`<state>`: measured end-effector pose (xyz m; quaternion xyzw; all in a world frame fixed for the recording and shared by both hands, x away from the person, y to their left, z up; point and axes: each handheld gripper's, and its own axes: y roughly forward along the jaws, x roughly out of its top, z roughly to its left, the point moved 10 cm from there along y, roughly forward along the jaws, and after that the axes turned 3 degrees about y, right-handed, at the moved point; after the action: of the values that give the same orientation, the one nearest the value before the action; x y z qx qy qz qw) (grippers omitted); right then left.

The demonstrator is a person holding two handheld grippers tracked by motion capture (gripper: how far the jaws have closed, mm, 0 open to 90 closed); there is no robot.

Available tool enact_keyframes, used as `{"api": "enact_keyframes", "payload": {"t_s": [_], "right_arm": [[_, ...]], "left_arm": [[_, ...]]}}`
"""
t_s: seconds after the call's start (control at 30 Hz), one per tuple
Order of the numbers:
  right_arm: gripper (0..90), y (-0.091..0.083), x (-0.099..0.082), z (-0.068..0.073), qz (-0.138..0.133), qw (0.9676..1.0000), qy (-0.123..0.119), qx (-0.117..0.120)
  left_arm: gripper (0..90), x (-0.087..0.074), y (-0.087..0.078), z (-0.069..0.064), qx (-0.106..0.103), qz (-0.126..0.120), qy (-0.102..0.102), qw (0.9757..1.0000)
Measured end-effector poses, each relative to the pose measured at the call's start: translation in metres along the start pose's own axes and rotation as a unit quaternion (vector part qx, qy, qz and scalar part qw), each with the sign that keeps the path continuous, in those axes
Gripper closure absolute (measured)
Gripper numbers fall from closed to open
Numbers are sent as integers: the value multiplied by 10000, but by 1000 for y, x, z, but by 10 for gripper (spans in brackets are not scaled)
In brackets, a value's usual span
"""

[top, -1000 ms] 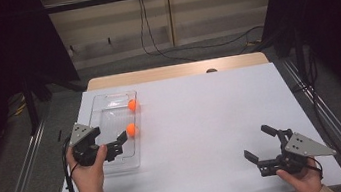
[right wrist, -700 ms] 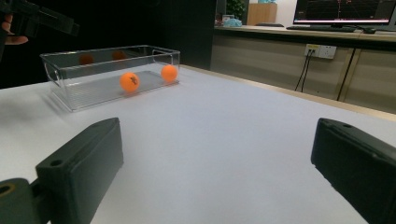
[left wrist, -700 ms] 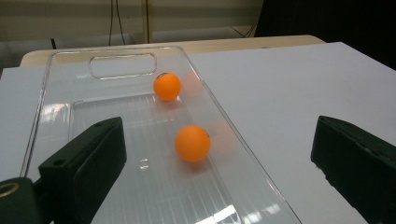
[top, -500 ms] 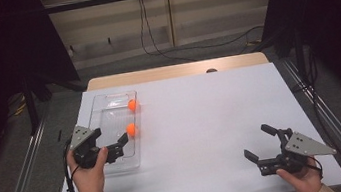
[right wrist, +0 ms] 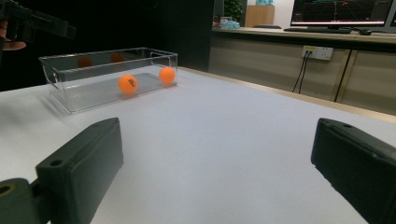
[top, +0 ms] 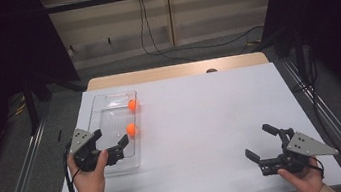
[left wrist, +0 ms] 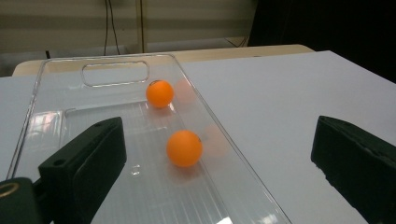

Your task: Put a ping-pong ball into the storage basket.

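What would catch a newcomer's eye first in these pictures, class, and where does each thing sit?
Two bright orange balls, the near ball and the far ball, lie along the right wall of a clear plastic tray at the left of the white table. The left gripper hangs open over the tray's near end. The right gripper is open too, over bare table at the near right.

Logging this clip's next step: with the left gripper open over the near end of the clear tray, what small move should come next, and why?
Probably ease the left gripper forward and down toward the nearer orange ball. Its jaws stand wide open and hold nothing, and that ball lies loose in the clear tray just ahead, against the tray's right wall. The right gripper rests open, far across the table.
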<state>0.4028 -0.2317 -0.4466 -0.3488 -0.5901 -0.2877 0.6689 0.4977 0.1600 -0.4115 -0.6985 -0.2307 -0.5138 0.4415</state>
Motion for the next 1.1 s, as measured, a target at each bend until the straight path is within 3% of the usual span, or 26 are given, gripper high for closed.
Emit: {"api": "enact_keyframes", "payload": {"t_s": [0.37, 0.8, 1.1], "right_arm": [[17, 0, 1, 0, -25, 10000, 19, -13], [17, -1, 2, -1, -26, 10000, 75, -45], [17, -1, 2, 0, -30, 10000, 26, -19]], "left_arm": [[33, -2, -7, 2, 57, -157, 29, 9999], [33, -2, -12, -2, -14, -379, 132, 9992], [34, -7, -14, -4, -58, -392, 152, 9991]]}}
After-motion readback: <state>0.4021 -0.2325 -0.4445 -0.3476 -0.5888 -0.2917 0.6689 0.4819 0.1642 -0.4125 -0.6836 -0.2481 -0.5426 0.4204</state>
